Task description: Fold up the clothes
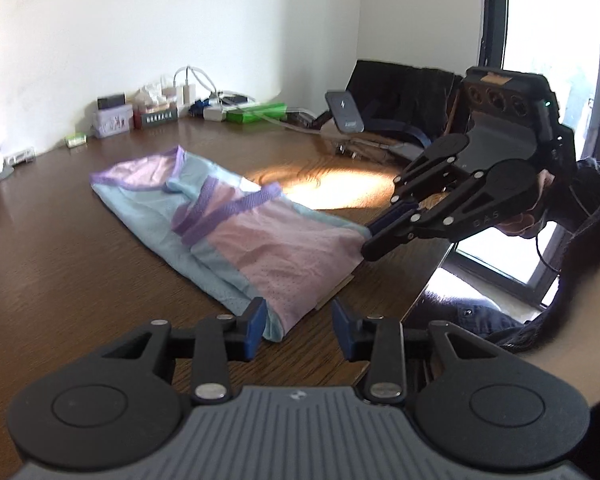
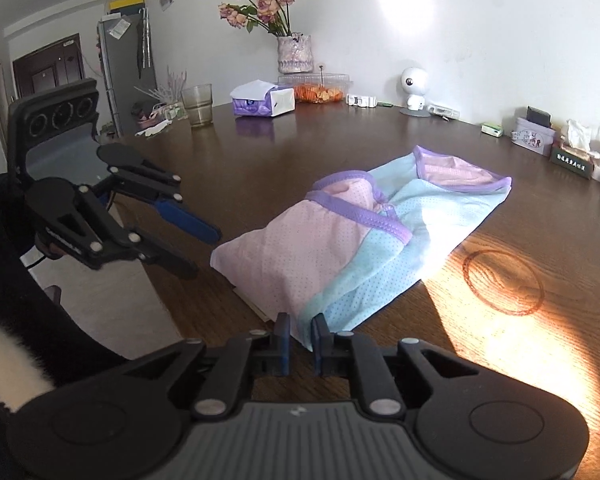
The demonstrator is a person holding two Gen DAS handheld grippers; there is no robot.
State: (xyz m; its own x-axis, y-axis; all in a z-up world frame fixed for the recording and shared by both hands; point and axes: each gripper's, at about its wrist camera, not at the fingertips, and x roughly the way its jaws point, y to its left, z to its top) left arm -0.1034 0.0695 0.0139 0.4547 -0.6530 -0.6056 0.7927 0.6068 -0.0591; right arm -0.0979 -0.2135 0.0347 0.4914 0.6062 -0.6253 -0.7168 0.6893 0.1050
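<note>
Two hand-held claws at the near end of a folded pastel garment on a dark wooden worktop.

The right claw [image 2: 300, 338] is nearly closed, its blue pads pinching the garment's [image 2: 340, 240] near corner at the worktop's near edge. The left claw [image 1: 300, 326] is spread apart and holds nothing; one pad touches the garment's other near corner. The garment, pink and light blue mesh with purple trim, lies folded lengthwise, running from the near edge toward the worktop's [image 2: 420, 128] middle. Sunlight falls just beside it. Along the far edge by the wall stand a vase of flowers [image 2: 295, 54], a tissue pack [image 2: 262, 103], a glass [image 2: 198, 104] and a small white robot figure [image 2: 414, 90].
</note>
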